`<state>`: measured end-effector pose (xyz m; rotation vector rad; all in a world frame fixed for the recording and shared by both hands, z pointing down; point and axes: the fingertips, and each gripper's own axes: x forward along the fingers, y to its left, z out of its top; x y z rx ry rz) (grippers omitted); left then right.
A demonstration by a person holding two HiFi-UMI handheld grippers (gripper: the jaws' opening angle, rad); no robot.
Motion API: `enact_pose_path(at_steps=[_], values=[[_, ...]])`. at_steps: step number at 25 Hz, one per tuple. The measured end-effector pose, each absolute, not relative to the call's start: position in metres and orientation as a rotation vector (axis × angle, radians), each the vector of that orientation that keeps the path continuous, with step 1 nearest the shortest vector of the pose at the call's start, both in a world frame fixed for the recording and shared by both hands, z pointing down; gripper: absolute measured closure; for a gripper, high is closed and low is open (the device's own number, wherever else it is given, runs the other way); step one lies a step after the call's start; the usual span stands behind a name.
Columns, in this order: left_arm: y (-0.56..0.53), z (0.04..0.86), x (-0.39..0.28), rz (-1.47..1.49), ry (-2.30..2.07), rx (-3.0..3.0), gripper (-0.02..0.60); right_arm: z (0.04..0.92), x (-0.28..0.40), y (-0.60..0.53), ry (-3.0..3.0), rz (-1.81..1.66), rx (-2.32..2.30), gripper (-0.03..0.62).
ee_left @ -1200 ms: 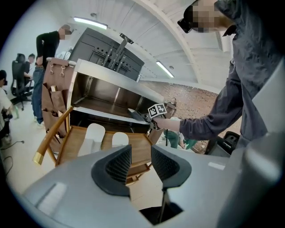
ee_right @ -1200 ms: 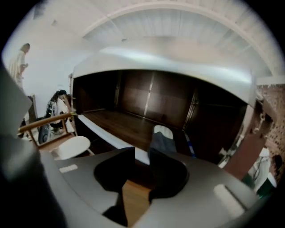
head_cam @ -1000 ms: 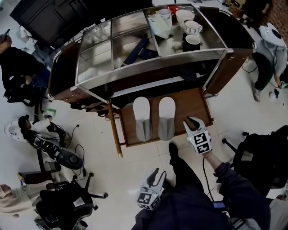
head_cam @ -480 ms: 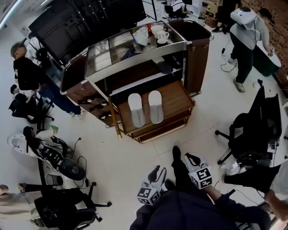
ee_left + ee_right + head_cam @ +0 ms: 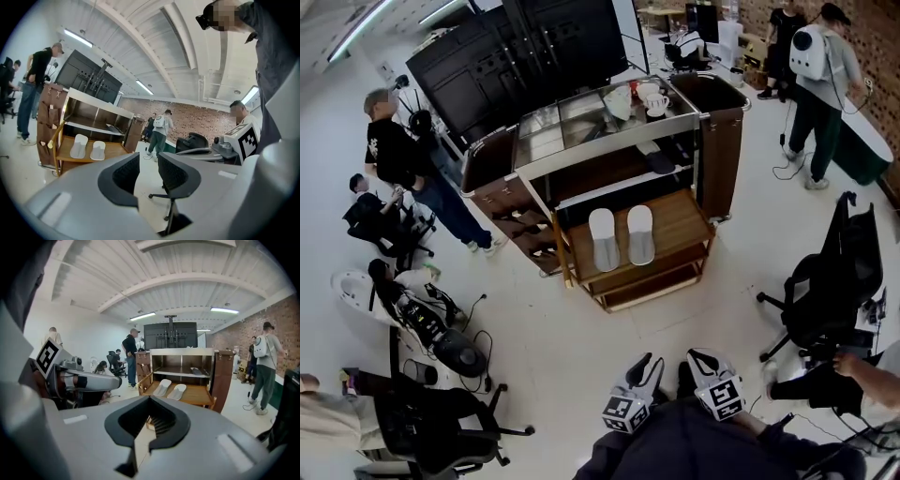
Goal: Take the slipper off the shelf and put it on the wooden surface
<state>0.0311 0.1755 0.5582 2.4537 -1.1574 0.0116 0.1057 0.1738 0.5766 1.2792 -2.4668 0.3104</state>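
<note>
2 slippers lie side by side on the wooden surface (image 5: 677,217) that juts from the front of the cart (image 5: 581,141): the left slipper (image 5: 602,240) and the right slipper (image 5: 639,234). they lie near each other but apart. their long axes are parallel and run from the cart's inner shelf out to the front edge of the wood. each has its grey upper at the end nearer the front edge and its white open end toward the cart, so both toes point out at the person holding the tools.

the 2 tools are low in the head view, over the pale floor (image 5: 581,347), well apart from the cart. the left tool (image 5: 643,366) has its jaws spread a little with only air between them. the right tool (image 5: 705,359) has its jaws pressed together on nothing. each carries 1 cube with black-and-white square markers, which are patterns, not letters.

on the cart's glass top stand white cups (image 5: 652,97), too small to count surely. any print on them or on the slippers is too small to read. 2 black office chairs are in view, 1 at the right (image 5: 825,281) and 1 at the lower left (image 5: 441,427). a person in black (image 5: 394,150) stands left of the cart, and another with a white backpack (image 5: 814,52) stands at the upper right.
</note>
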Motion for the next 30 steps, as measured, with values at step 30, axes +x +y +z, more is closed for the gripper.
enact_pose_path(at_steps=[30], values=[[0.186, 0.539, 0.007, -0.079, -1.208, 2.475, 0.497, 0.546, 0.077, 0.17, -2.476, 0.121, 1.234, 0.592]])
